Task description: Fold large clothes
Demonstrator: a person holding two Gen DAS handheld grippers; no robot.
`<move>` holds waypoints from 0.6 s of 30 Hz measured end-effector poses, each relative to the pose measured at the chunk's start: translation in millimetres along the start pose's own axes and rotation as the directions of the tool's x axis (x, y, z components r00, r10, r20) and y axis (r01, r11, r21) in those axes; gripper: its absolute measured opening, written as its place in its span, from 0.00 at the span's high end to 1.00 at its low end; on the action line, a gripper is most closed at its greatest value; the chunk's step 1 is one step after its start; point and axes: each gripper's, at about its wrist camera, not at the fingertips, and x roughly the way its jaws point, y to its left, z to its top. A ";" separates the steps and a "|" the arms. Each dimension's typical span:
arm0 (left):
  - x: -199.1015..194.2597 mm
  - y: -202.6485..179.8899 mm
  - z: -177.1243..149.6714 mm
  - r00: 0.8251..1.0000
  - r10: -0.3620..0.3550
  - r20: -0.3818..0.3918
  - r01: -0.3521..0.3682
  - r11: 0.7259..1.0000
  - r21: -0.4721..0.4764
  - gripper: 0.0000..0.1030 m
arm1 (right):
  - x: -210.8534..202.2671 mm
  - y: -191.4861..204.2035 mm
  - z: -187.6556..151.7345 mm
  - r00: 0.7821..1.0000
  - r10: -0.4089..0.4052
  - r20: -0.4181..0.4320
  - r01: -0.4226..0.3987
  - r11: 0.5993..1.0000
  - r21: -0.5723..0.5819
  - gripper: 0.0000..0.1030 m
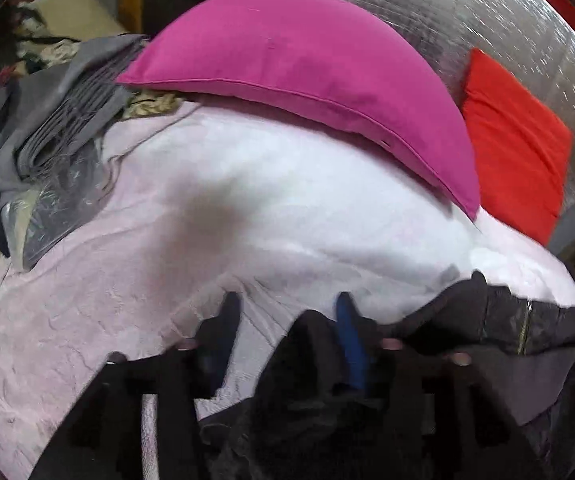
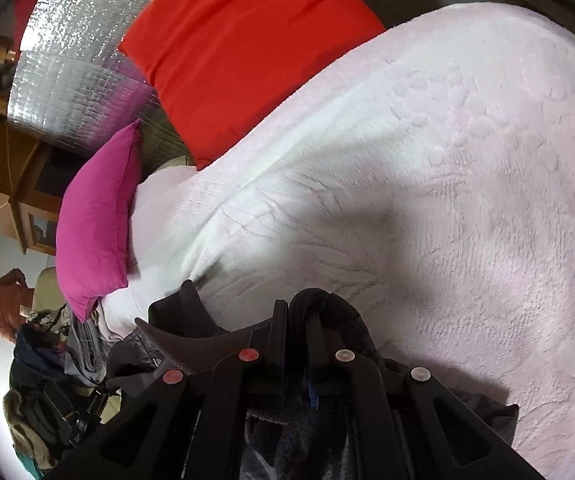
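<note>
Left tongs (image 1: pixel 287 312) released beside dark garment (image 1: pixel 487 332) on bed (image 1: pixel 247 208); right tongs (image 2: pixel 297 312) clenched on its fabric. Lower garment hidden; left view blurred.

Plush pale blanket (image 2: pixel 427 200), matt cloth cushions (image 1: pixel 287 60), shiny foil wall (image 2: pixel 79 80).

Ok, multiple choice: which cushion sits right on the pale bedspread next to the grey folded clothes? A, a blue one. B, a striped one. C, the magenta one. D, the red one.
C: in the left wrist view the magenta cushion lies on the pale bedspread beside the grey folded clothes; the red cushion sits at the far side.
</note>
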 end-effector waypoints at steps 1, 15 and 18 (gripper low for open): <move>-1.9 5.5 0.7 1.000 -0.006 0.008 0.006 1.000 -0.022 0.45 | 0.2 -2.0 0.3 1.000 0.010 -0.001 -0.010 1.000 0.017 0.87; -58.0 43.3 -43.8 0.996 -0.088 0.031 0.083 0.989 0.125 0.30 | -77.9 -2.1 -34.4 0.997 -0.009 0.075 0.025 0.977 -0.213 0.03; -49.3 36.7 -52.8 0.995 -0.096 -0.025 0.099 0.978 0.181 0.30 | -72.9 -3.4 -48.5 0.997 -0.061 0.036 0.069 0.954 -0.293 0.21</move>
